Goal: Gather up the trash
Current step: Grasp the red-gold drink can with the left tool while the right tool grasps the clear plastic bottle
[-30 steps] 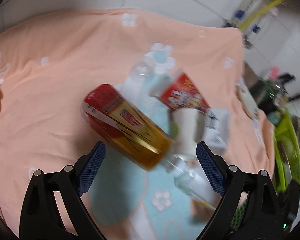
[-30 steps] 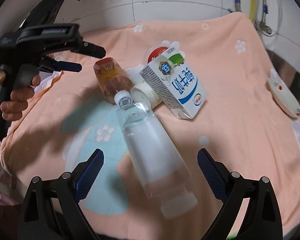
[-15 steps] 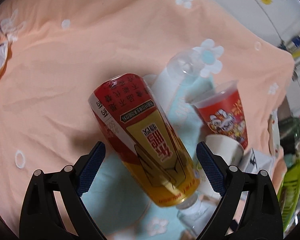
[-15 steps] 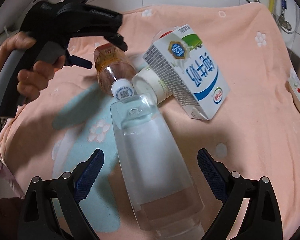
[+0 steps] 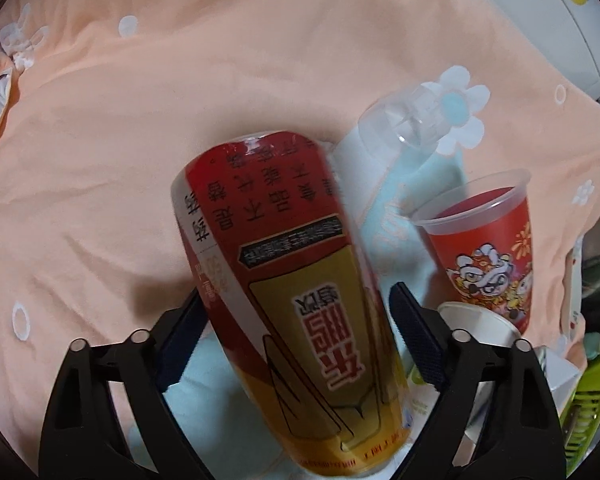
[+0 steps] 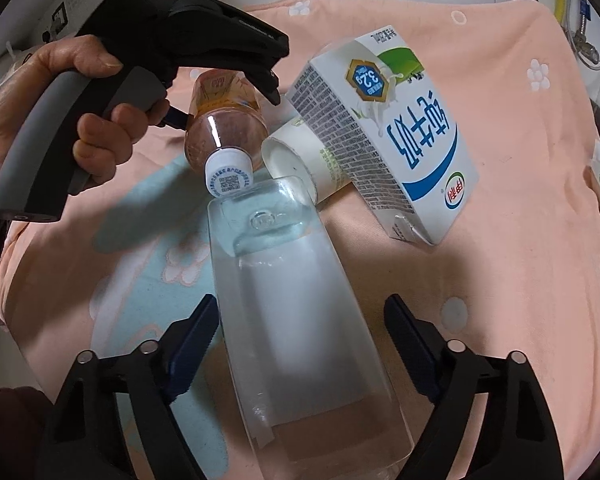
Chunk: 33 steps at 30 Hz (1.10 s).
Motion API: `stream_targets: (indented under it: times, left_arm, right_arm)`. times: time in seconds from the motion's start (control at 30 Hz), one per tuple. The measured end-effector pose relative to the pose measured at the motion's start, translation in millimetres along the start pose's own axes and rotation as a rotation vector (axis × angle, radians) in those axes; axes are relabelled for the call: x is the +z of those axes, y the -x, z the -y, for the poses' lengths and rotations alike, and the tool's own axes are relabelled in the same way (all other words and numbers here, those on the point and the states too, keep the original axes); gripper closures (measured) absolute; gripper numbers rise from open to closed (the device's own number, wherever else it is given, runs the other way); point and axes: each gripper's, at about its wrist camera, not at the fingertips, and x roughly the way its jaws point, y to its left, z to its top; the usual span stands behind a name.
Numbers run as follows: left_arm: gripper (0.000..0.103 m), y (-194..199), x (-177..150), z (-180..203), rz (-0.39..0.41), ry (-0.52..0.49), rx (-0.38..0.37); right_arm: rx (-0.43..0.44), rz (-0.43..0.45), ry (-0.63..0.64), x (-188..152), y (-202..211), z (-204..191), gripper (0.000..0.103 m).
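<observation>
— Status of the tongs?
— Left tongs (image 5: 296, 344) closing around the tea bottle (image 5: 284, 280); right tongs (image 6: 300, 352) closing around the clear bottle (image 6: 300, 320). Neither pinches yet; both bottles lie on the towel (image 5: 100, 120).
— Risk?
— The bottles touch; smooth round sides may slip out and knock the milk carton (image 6: 384, 132).

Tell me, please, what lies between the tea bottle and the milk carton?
A white paper cup lies on its side between the tea bottle and the milk carton, its open mouth facing the camera; this shows in the right wrist view.
</observation>
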Motion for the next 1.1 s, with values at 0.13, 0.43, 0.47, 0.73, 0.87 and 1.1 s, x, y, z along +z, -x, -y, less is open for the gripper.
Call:
stream_targets:
  times: [0.13,0.43,0.47,0.73,0.87,1.1]
  left_arm:
    - [0.02,-3,1,2,0.002,-0.022,0.001]
    - [0.02,-1,-7,15,0.003,-0.068,0.008]
    - [0.02,-1,-9,16,0.001,-0.076,0.004]
    - [0.023,7,-10,5,-0.006,-0.129,-0.04]
    - [0.026,18,-14,-1,-0.011,-0.16,-0.078]
    - [0.027,43,-33,-9,0.0,-0.208,-0.133]
  right_arm:
    - [0.004,-0.009,0.008,0,-2,-1,0.031]
    - [-0.019,-0.044,0.06,12,-8,-12,0.031]
    - [-0.024,-0.052,0.065,13,-11,-13,0.031]
    - [-0.043,-0.037,0.028,17,-9,-17,0.041]
    - [-0.048,-0.005,-0.021,13,3,-17,0.043]
    - [-0.058,0.064,-0.087,2,32,-17,0.045]
